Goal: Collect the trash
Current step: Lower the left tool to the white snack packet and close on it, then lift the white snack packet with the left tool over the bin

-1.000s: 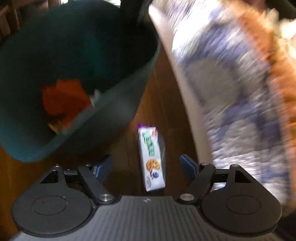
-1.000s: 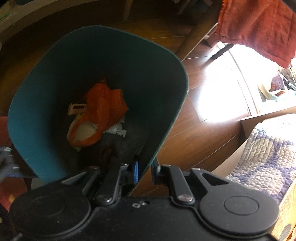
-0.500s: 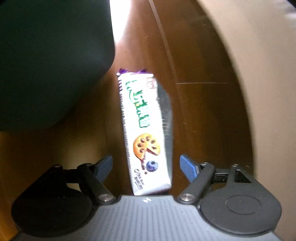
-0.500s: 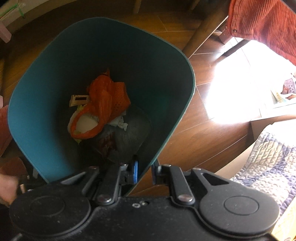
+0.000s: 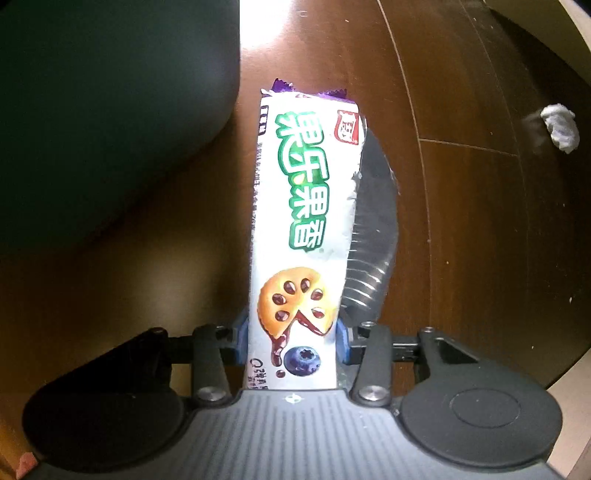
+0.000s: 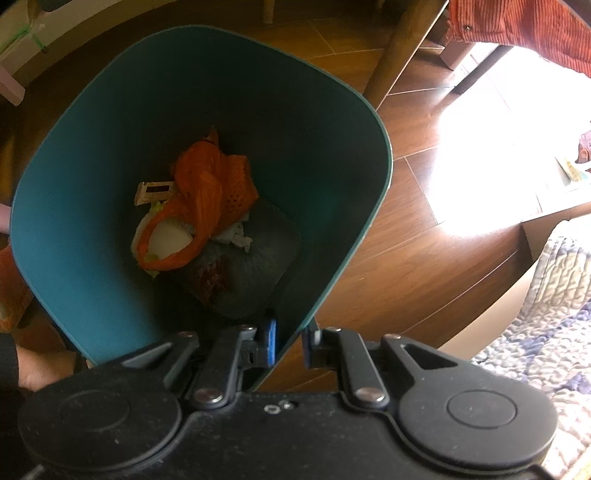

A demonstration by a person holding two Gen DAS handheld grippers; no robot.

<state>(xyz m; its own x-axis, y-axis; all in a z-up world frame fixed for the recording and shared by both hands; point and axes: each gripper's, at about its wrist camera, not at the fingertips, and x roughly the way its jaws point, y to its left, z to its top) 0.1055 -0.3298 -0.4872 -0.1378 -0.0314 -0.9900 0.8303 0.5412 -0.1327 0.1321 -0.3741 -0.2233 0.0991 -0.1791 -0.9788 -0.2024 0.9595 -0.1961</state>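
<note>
A white biscuit pack [image 5: 306, 206] with green lettering and a torn silver flap lies on the dark wooden floor. My left gripper [image 5: 291, 341] points down over its near end. Its jaws are closing, and the blue pads [image 5: 241, 338] touch both sides of the pack. The dark side of the teal bin [image 5: 110, 110] rises at the upper left. In the right wrist view my right gripper [image 6: 289, 343] is shut on the near rim of the teal bin [image 6: 92, 221]. An orange mesh bag [image 6: 210, 184], white scraps and a dark wrapper lie at the bin's bottom.
A crumpled white tissue [image 5: 559, 127] lies on the floor at the far right. A patterned quilt [image 6: 546, 314] sits to the bin's right, a wooden leg [image 6: 399, 48] and an orange cloth [image 6: 524, 26] behind it. A person's hand [image 6: 37, 365] shows at the lower left.
My left gripper has dropped from above the bin down to the biscuit pack, and its jaws have come in against the pack's sides. The right gripper keeps its hold on the bin's rim.
</note>
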